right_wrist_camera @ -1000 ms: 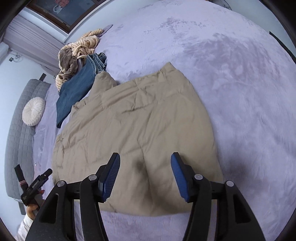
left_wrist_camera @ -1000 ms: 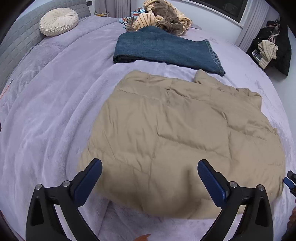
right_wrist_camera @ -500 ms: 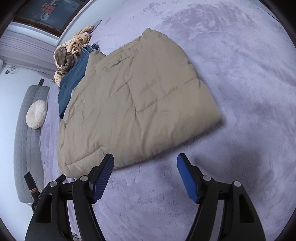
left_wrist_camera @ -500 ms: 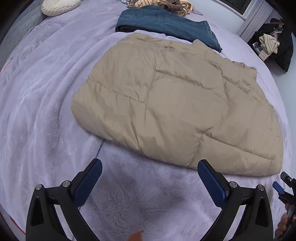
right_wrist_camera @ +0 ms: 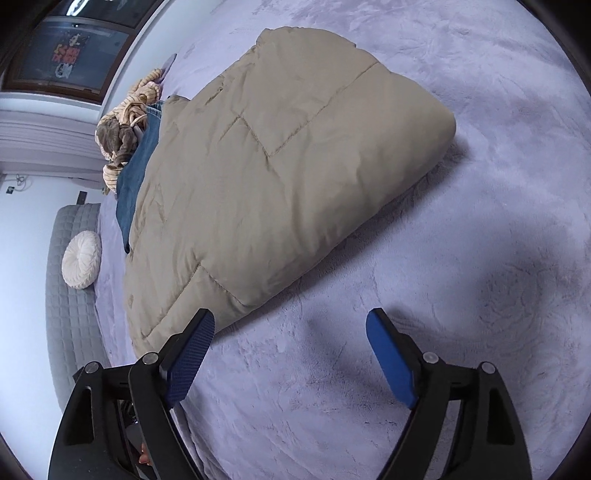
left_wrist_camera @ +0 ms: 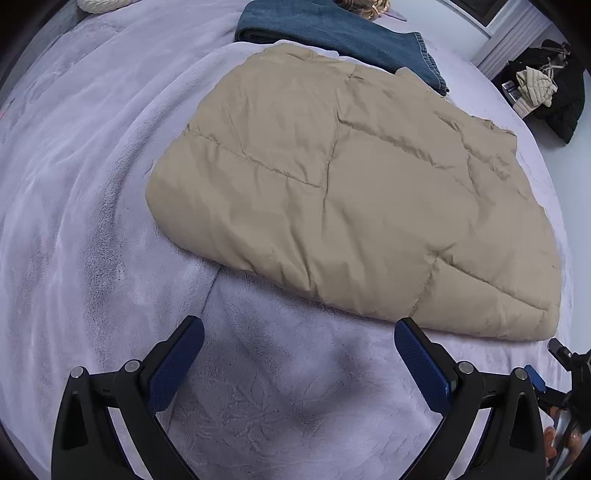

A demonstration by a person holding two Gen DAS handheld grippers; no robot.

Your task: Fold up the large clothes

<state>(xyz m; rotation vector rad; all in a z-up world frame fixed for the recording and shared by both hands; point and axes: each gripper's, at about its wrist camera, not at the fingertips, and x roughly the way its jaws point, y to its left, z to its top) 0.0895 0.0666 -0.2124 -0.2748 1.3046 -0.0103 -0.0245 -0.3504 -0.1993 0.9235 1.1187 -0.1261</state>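
Jeans folded beyond tan quilted coat, round cushion at headboard, left tongs and right tongs both apart, empty.

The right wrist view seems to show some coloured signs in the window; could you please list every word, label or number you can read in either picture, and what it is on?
Red and white glowing signs behind the window: blurred, unreadable.
Small packet among the dark things beside the bed: any print is too small to read.
Tan quilted jacket, jeans, grippers: no text visible.
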